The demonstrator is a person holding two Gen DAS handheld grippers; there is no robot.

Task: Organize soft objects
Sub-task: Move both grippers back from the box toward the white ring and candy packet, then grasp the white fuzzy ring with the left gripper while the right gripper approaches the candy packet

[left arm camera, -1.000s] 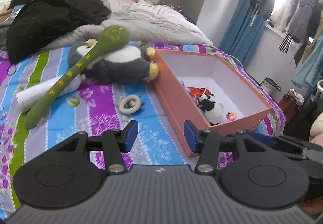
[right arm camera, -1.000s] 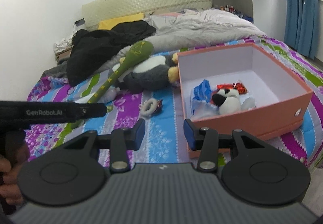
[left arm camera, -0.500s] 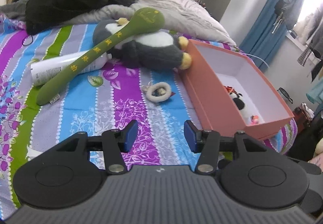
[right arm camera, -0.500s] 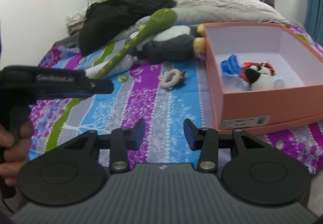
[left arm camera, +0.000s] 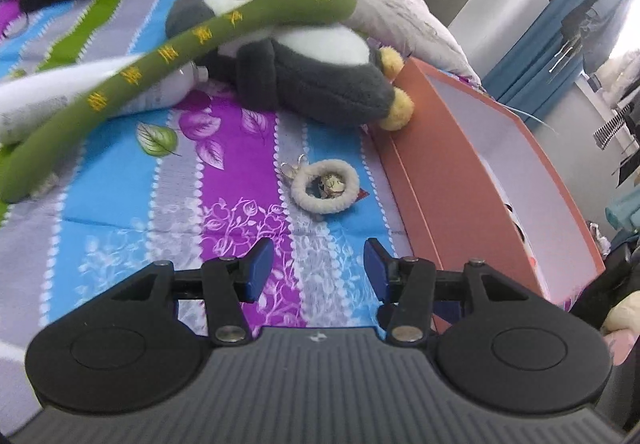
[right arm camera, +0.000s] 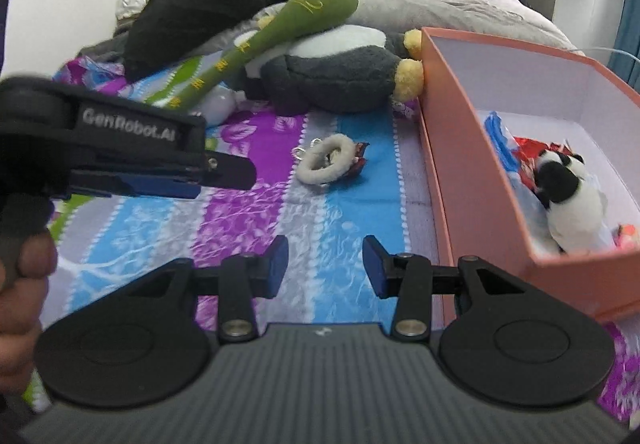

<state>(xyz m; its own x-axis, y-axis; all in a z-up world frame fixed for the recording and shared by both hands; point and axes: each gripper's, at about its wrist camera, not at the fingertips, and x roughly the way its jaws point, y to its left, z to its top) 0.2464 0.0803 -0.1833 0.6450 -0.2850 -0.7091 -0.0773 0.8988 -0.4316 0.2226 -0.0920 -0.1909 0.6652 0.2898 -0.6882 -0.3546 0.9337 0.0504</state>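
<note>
Both tongs — left tongs [left arm camera: 316, 270] and right tongs [right arm camera: 325, 266] — hang half open and empty above the striped bed [left arm camera: 120, 211]. The fluffy ring [left arm camera: 325, 185] lies just ahead, clear, beside the orange box [right arm camera: 452, 147] holding a panda toy [right arm camera: 568, 199]. Behind it a green plush club [left arm camera: 208, 35] rests across a grey penguin plush [left arm camera: 320, 75] — nothing blocks the ring.

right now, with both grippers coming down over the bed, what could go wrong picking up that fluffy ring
The fluffy ring is small and flat on the bedspread, so the open fingers of the left gripper may pinch fabric with it. Its metal clip and the trinket inside could snag or dangle. The right gripper is heading the same way, close to the box wall, so the two could bump.
</note>
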